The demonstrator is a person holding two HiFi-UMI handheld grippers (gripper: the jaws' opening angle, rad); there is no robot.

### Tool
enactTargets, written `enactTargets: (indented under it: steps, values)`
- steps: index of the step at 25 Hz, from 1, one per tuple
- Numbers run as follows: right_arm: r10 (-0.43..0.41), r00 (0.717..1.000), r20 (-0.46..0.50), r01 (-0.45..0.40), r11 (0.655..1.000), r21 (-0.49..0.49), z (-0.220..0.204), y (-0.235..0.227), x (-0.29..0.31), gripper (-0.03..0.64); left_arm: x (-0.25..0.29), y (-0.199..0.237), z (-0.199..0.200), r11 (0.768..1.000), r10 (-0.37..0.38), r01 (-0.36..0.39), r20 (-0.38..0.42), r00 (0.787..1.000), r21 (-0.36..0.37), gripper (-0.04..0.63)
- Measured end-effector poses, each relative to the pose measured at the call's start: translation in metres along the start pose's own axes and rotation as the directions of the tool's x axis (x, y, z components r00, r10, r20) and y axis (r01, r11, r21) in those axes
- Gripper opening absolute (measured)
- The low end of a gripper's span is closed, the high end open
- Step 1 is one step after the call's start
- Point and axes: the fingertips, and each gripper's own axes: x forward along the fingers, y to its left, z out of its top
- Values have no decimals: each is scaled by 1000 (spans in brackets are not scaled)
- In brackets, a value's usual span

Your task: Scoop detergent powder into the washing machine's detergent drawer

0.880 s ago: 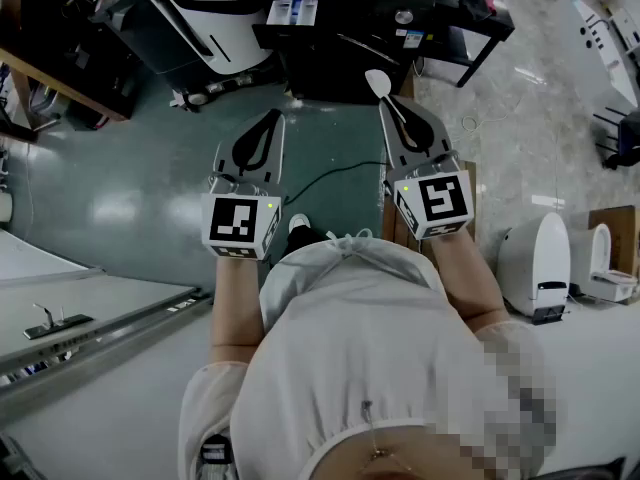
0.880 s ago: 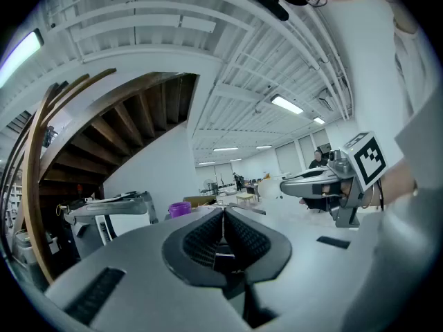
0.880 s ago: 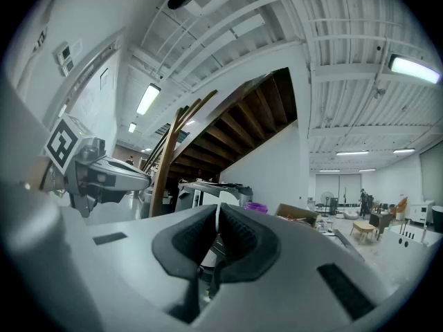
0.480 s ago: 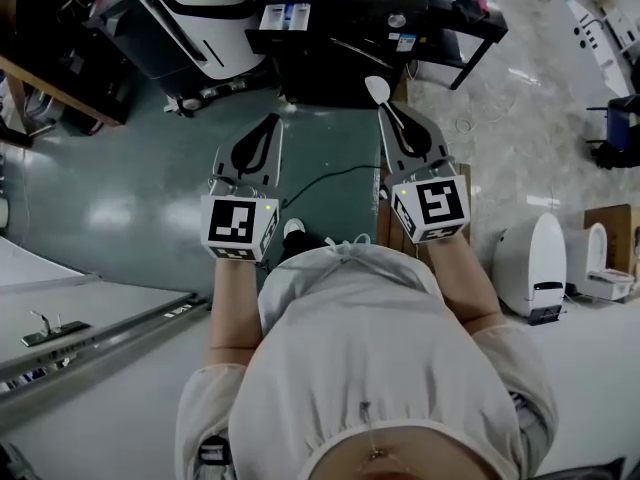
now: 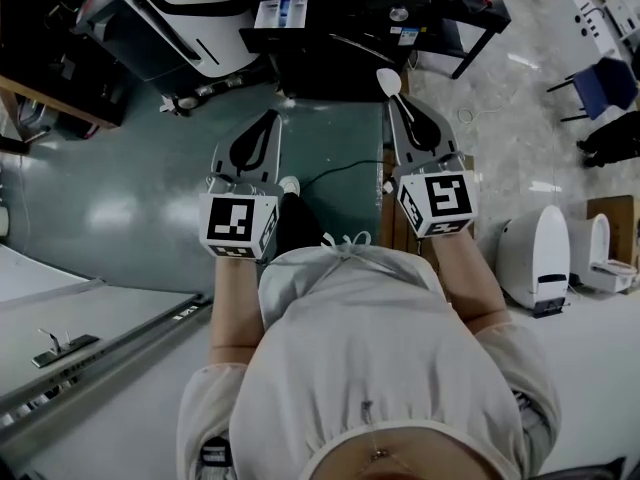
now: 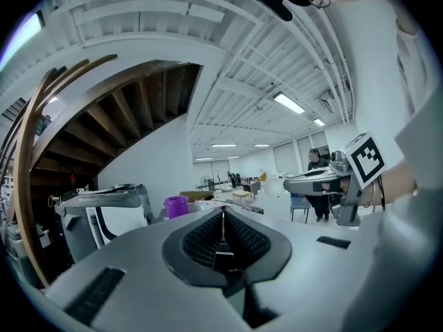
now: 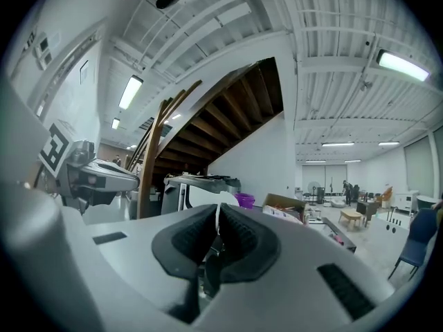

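My right gripper [image 5: 398, 103] is shut on the handle of a white spoon [image 5: 386, 81], whose bowl sticks out past the jaw tips toward a black table [image 5: 440, 13]. In the right gripper view the spoon [image 7: 217, 221] is a thin white sliver pinched between the pads. My left gripper [image 5: 270, 116] is shut with nothing in it, and its jaws [image 6: 223, 216] meet along a closed seam. A white and black washing machine [image 5: 190, 13] stands ahead to the left, with a white and blue drawer-like piece [image 5: 280, 13] beside it. I see no detergent powder.
A purple cup [image 6: 176, 205] stands on the table beyond the machine [image 7: 197, 189]. A black cable [image 5: 335, 173] runs across the green floor. White appliances [image 5: 535, 258] stand at the right. A grey rail [image 5: 100, 353] lies at the lower left. A wooden staircase [image 7: 228, 109] rises behind.
The person has stepped forward, so the machine and table sit a little closer. Both grippers keep the same pose, with the spoon still held.
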Motion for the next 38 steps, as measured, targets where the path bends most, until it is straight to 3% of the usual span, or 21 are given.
enactTargets:
  steps: [5,11,23,29,38]
  values:
    - [-18,1000,-13,18,1000,10,-5,1,57,8,30,49,-12,1000,-10,10,3,1000,-1,26]
    - [-45,999,-29,45,999,11,1,14,156,8,78,144,-16,1000,-26,26,23,999,-13,26]
    - [-162,985,-53,161,987,-18,9,22,343,8,193,315,-33,991,-132,133,50,990,-20,27]
    - [-193,977,-89,193,981,-11,6,11,406,8,241,360,-42,985,-168,170,48,985,-40,26]
    - [-181,975,-126,181,983,-12,-8,-29,465,8,305,369,-54,979,-197,199,27,980,-51,26]
